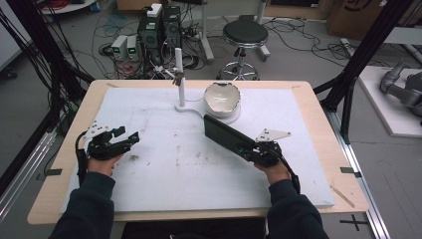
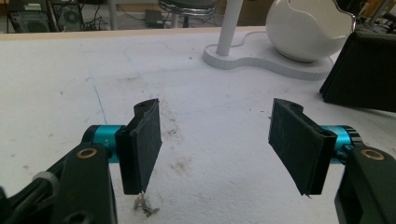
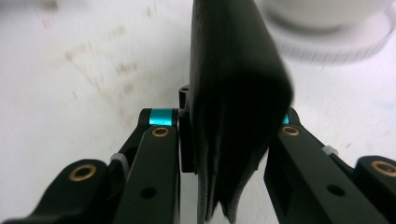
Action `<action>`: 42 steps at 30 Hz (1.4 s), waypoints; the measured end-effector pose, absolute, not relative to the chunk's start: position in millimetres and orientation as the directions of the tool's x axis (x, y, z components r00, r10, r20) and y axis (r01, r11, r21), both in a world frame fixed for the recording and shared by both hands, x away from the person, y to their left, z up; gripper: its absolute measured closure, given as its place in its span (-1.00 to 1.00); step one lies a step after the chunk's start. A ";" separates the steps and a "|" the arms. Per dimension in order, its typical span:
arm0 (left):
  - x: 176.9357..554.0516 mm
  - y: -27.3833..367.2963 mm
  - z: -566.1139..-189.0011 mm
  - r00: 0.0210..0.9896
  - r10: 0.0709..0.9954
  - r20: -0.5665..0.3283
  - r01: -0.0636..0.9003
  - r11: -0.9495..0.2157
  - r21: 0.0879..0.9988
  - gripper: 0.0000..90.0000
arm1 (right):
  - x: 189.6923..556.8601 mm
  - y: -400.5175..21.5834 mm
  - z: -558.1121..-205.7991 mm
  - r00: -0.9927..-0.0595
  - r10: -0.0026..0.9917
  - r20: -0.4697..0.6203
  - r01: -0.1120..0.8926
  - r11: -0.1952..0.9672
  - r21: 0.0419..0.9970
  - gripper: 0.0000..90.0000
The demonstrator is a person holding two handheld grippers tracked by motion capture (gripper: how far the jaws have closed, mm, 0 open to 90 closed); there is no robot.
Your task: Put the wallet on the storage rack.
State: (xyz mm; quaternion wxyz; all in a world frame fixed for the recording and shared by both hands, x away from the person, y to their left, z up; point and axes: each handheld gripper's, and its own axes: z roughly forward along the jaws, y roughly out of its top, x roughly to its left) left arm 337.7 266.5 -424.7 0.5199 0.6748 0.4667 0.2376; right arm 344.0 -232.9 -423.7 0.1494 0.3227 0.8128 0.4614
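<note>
Black wallet [image 1: 225, 134]: we clamp it in our right gripper [image 1: 247, 149]; it juts forward from the jaws.
White egg-shaped bowl [image 1: 222, 98]: just beyond the wallet's far end.
Left gripper [image 1: 125, 136]: we hold it released, nothing between the pads, well apart from the wallet.
White mat [image 1: 164, 164]: beneath both grippers.

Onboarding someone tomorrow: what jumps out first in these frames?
First, the black wallet near the middle of the white mat, clamped on edge in the right gripper and angled toward the white egg-shaped bowl on its stand at the far side. Next, the left gripper, resting at the mat's left with jaws apart and nothing between them. Beyond the table, a black stool and tangled cables on the floor.
</note>
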 end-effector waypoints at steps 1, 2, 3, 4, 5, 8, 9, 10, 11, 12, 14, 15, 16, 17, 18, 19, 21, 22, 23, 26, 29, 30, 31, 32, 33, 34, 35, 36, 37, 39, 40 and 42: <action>338.0 266.4 -424.8 0.452 0.877 -0.163 0.382 -0.025 0.924 -0.24 | 342.7 -234.0 -420.6 -0.742 0.667 0.065 0.381 0.340 0.860 0.65; 338.0 265.9 -425.0 0.452 0.877 -0.165 0.381 -0.023 0.924 -0.23 | 341.7 -235.3 -417.3 -0.739 0.670 0.065 0.367 0.320 0.873 0.65; 338.1 265.8 -425.0 0.455 0.875 -0.163 0.382 -0.026 0.924 -0.23 | 340.2 -236.7 -413.7 -0.733 0.677 0.060 0.353 0.305 0.884 0.66; 338.1 265.6 -425.0 0.456 0.875 -0.162 0.383 -0.028 0.924 -0.23 | 339.0 -237.9 -410.1 -0.729 0.682 0.057 0.341 0.290 0.894 0.66; 338.2 265.4 -425.1 0.456 0.875 -0.162 0.383 -0.029 0.924 -0.23 | 338.0 -239.1 -406.5 -0.727 0.685 0.054 0.329 0.279 0.902 0.66; 338.2 265.3 -425.2 0.455 0.876 -0.162 0.383 -0.028 0.923 -0.23 | 335.8 -242.5 -397.1 -0.721 0.692 0.042 0.302 0.259 0.917 0.67; 338.2 265.4 -425.2 0.455 0.876 -0.161 0.383 -0.029 0.924 -0.23 | 335.4 -243.5 -394.7 -0.718 0.695 0.045 0.300 0.250 0.920 0.67; 338.2 265.5 -425.1 0.455 0.876 -0.161 0.383 -0.029 0.923 -0.23 | 335.4 -244.2 -392.3 -0.716 0.696 0.045 0.297 0.246 0.923 0.67; 338.2 265.5 -425.1 0.455 0.876 -0.161 0.382 -0.029 0.924 -0.23 | 335.2 -244.9 -390.0 -0.714 0.699 0.046 0.294 0.240 0.925 0.67; 338.2 265.5 -425.1 0.455 0.876 -0.160 0.382 -0.030 0.924 -0.23 | 335.6 -245.5 -388.0 -0.713 0.699 0.048 0.291 0.233 0.928 0.67; 338.2 265.4 -425.0 0.456 0.875 -0.160 0.382 -0.030 0.924 -0.23 | 336.6 -245.9 -383.1 -0.709 0.703 0.052 0.289 0.222 0.931 0.67; 338.3 265.4 -425.1 0.457 0.875 -0.160 0.381 -0.030 0.924 -0.23 | 337.3 -245.8 -380.4 -0.709 0.704 0.048 0.285 0.223 0.932 0.67; 338.2 265.2 -425.1 0.455 0.876 -0.161 0.383 -0.029 0.923 -0.23 | 338.3 -245.5 -377.0 -0.711 0.701 0.043 0.280 0.227 0.933 0.67; 338.3 265.3 -425.1 0.456 0.876 -0.159 0.382 -0.031 0.924 -0.23 | 339.3 -244.8 -372.7 -0.714 0.699 0.040 0.282 0.235 0.930 0.67; 338.3 265.1 -425.2 0.456 0.875 -0.161 0.383 -0.030 0.923 -0.22 | 341.0 -243.9 -367.6 -0.719 0.694 0.033 0.282 0.248 0.927 0.67; 338.4 265.0 -425.3 0.457 0.875 -0.159 0.384 -0.033 0.923 -0.22 | 342.3 -242.7 -361.9 -0.721 0.692 0.020 0.281 0.266 0.922 0.67; 338.6 264.9 -425.5 0.458 0.875 -0.158 0.385 -0.035 0.922 -0.22 | 344.1 -240.0 -349.8 -0.728 0.685 -0.015 0.260 0.297 0.919 0.67; 338.5 264.9 -425.5 0.459 0.874 -0.158 0.383 -0.035 0.923 -0.22 | 346.0 -239.3 -343.8 -0.733 0.679 -0.030 0.245 0.306 0.920 0.68; 338.4 264.8 -425.4 0.461 0.873 -0.159 0.381 -0.033 0.924 -0.22 | 347.8 -238.6 -337.6 -0.737 0.675 -0.037 0.238 0.310 0.921 0.68; 338.2 265.3 -424.8 0.469 0.869 -0.156 0.373 -0.035 0.927 -0.23 | 356.2 -238.2 -320.0 -0.737 0.672 -0.072 0.210 0.328 0.921 0.68; 338.5 265.4 -425.1 0.475 0.865 -0.160 0.371 -0.032 0.928 -0.28 | 367.3 -238.6 -304.4 -0.732 0.673 -0.106 0.192 0.353 0.916 0.68; 338.6 265.4 -425.3 0.476 0.865 -0.161 0.372 -0.032 0.928 -0.29 | 371.7 -238.5 -299.8 -0.732 0.670 -0.124 0.182 0.367 0.912 0.67; 338.9 265.1 -425.6 0.476 0.864 -0.166 0.372 -0.026 0.928 -0.31 | 375.2 -238.1 -295.0 -0.726 0.674 -0.138 0.181 0.382 0.906 0.67; 339.0 264.8 -425.7 0.476 0.863 -0.168 0.372 -0.025 0.928 -0.33 | 379.1 -237.3 -290.4 -0.727 0.669 -0.153 0.175 0.397 0.901 0.67; 339.1 264.7 -425.9 0.477 0.863 -0.166 0.372 -0.027 0.928 -0.33 | 382.7 -236.6 -285.7 -0.725 0.668 -0.167 0.170 0.409 0.897 0.67; 339.3 264.6 -426.0 0.480 0.862 -0.162 0.371 -0.032 0.928 -0.33 | 386.6 -235.6 -280.7 -0.727 0.662 -0.179 0.165 0.423 0.891 0.67; 339.4 264.5 -426.0 0.480 0.862 -0.161 0.371 -0.033 0.928 -0.33 | 389.8 -234.2 -276.2 -0.729 0.657 -0.193 0.157 0.434 0.887 0.67; 339.5 264.1 -426.2 0.480 0.862 -0.164 0.373 -0.032 0.927 -0.33 | 393.7 -233.1 -271.7 -0.731 0.648 -0.212 0.146 0.453 0.880 0.67; 339.5 264.1 -426.2 0.480 0.862 -0.162 0.373 -0.033 0.927 -0.33 | 397.3 -231.1 -268.0 -0.733 0.639 -0.233 0.137 0.475 0.869 0.67; 339.5 263.9 -426.2 0.480 0.862 -0.165 0.375 -0.031 0.927 -0.33 | 405.0 -226.5 -262.8 -0.738 0.614 -0.280 0.117 0.525 0.843 0.67; 339.4 264.0 -426.1 0.479 0.862 -0.164 0.374 -0.032 0.927 -0.33 | 409.1 -223.7 -261.3 -0.738 0.602 -0.304 0.110 0.553 0.826 0.67; 339.4 264.3 -426.1 0.478 0.862 -0.166 0.374 -0.029 0.927 -0.33 | 416.7 -218.8 -260.6 -0.736 0.579 -0.349 0.097 0.602 0.793 0.67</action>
